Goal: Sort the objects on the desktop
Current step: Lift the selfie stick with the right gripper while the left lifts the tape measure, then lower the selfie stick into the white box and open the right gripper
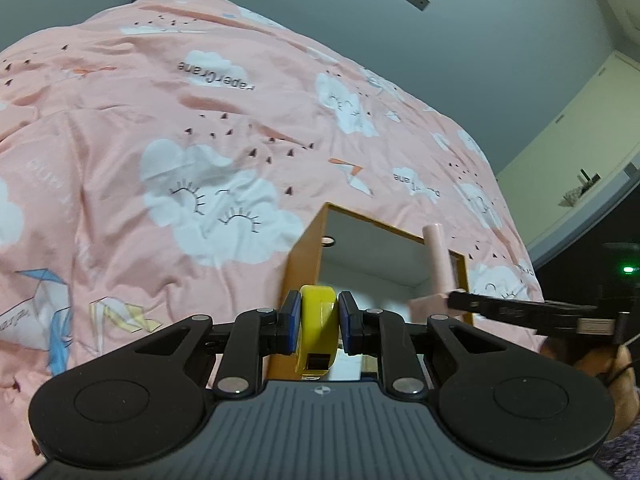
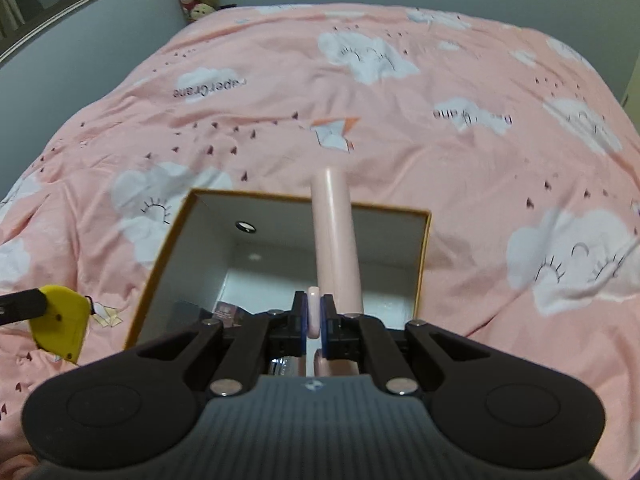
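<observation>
Our left gripper [image 1: 319, 322] pinches a yellow tape measure [image 1: 317, 330] between its blue pads, held in the air at the near left corner of the open cardboard box [image 2: 424, 256]. Our right gripper [image 2: 313, 316] is clamped tight on the thin flat end of a pale pink handled tool [image 2: 336, 240], whose round shaft reaches forward over the box's white interior. Inside the box, at its near edge, lie a few dark items we cannot identify. The box rests on a pink cloud-print bedspread [image 2: 400, 120].
</observation>
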`<move>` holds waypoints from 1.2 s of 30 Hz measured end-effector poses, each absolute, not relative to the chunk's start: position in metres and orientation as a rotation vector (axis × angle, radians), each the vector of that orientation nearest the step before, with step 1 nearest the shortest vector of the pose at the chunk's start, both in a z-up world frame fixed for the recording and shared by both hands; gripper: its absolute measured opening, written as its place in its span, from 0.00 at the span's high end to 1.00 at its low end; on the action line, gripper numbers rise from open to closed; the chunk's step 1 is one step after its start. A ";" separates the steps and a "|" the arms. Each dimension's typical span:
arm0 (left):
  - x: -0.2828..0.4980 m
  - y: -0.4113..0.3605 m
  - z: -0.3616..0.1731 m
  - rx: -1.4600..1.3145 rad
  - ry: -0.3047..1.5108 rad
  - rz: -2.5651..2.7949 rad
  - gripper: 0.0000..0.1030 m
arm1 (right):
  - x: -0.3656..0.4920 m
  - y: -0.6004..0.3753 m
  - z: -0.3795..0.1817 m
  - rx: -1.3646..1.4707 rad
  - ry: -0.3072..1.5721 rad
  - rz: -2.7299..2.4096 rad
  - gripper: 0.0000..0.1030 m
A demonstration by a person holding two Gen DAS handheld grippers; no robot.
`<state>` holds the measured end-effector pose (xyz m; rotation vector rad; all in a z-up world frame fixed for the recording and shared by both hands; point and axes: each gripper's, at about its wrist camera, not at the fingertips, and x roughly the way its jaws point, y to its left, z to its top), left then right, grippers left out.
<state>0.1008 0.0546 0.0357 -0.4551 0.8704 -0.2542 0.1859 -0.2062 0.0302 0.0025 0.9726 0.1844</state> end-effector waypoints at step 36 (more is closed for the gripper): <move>0.128 0.024 0.032 -0.425 0.923 -0.283 0.78 | 0.244 -0.129 -0.030 -1.026 0.968 0.926 0.93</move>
